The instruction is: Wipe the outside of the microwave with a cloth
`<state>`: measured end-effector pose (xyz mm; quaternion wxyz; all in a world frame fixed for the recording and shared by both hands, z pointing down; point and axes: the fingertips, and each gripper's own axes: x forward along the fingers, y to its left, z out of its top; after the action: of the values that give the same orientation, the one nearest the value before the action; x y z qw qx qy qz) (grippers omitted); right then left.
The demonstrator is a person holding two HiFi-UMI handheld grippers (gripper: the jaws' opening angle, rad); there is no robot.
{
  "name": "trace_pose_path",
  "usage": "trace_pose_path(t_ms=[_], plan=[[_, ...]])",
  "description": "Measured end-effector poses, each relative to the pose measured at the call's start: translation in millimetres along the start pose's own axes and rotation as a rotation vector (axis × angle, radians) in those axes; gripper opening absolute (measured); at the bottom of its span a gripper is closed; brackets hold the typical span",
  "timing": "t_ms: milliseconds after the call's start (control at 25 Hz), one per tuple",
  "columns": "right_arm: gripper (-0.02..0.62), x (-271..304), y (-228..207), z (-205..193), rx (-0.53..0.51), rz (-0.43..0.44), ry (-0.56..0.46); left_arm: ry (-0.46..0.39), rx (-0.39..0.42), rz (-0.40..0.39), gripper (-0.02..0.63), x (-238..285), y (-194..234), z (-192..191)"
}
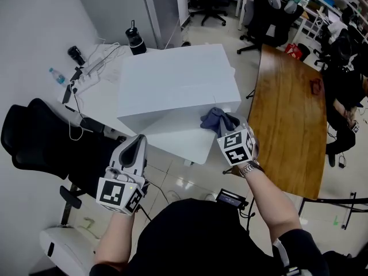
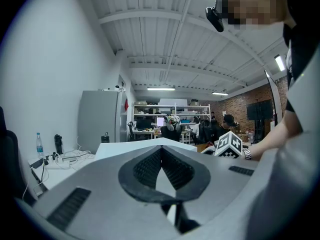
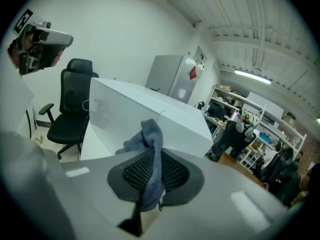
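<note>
Dark-sleeved torso and two bare forearms fill the bottom of the head view; the left forearm reaches forward and low, holding the left gripper roughly level, just off the near edge of the white table; its jaws are pressed together with nothing between them; the right forearm, with a metal wristwatch, angles up and inward, and the right gripper tips downward; its jaws are clamped on a crumpled blue-grey cloth, which bunches out past the tips; the cloth sits at the front right corner of the white box-shaped microwave; whether it presses the surface I cannot tell; a black office chair crowds the left gripper's side; on the right, a strip of pale tiled floor separates the microwave's side from a long brown wooden table; behind the microwave, cables and a black flask lie on the white table by the wall.
</note>
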<state>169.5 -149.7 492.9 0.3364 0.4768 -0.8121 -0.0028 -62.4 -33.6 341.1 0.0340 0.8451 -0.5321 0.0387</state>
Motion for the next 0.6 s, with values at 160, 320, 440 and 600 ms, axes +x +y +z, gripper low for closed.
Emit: trace_pose_path(t_ms=[160,320,440,600], plan=[[0.035,-5.1,-13.9,-8.3,-0.001,0.001,0.001,0.006,-0.002,0.005,0.005,3.7,-13.6,-0.8],[0.035,-11.4,-29.0,-14.8,-0.009,-0.004,-0.001,0.012,-0.005,0.012,0.005,5.3,-27.3,-3.0],[0.035,-17.1,-39.8,-18.0,-0.012,-0.007,-0.007,0.014,-0.006,0.016,0.005,6.3,-38.2,-4.5],[0.035,-27.4,-50.1,-18.8,-0.012,0.0,-0.026,0.035,-0.013,0.008,0.005,9.0,-53.5,-9.7]])
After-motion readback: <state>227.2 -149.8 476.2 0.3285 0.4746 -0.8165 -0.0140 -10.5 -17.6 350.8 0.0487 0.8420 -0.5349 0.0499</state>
